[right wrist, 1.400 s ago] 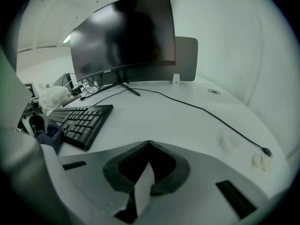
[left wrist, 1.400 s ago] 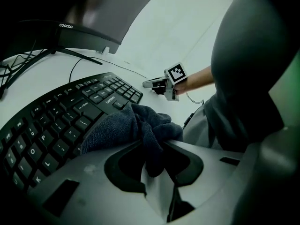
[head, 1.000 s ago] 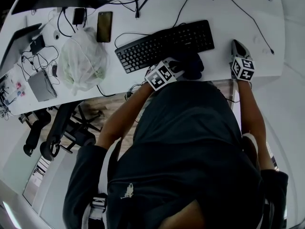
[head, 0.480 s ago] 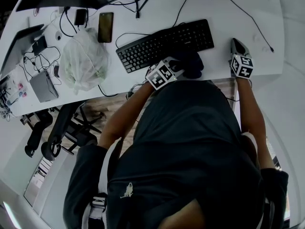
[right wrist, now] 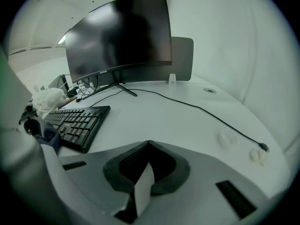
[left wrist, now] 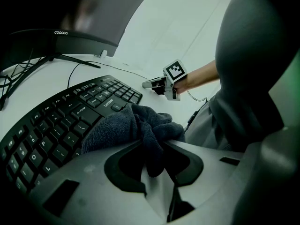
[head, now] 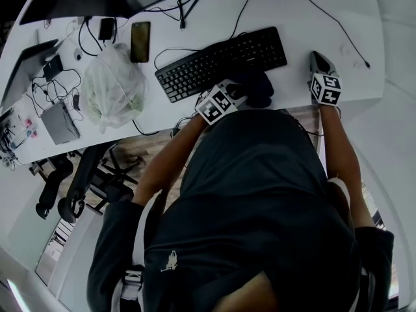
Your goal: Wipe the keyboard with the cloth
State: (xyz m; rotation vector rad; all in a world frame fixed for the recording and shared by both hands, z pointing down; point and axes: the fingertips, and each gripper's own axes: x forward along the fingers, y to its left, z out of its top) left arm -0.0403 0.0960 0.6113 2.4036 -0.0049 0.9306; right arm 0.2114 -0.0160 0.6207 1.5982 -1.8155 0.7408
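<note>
On a white desk [head: 296, 51], a pale plastic bag [head: 114, 86] lies at nine o'clock of the black keyboard [head: 221, 62]. At the keyboard's five o'clock corner, the left gripper [left wrist: 154, 146] has its jaws clamped on a dark cloth [left wrist: 126, 125], which rests bunched on the nearest keys. At three o'clock, apart from the keyboard, the right gripper [right wrist: 149, 143] sits with jaws together and empty, apparently touching the desk.

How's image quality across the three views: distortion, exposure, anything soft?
Head view: heavy fisheye curves the desk edge; it is dim, and the dark shirt loses detail. Left gripper view: cloth and keyboard are sharp, key legends readable, top-left falls to black. Right gripper view: round vignette with black corners, monitor nearly featureless black, desk pale and low-contrast.
</note>
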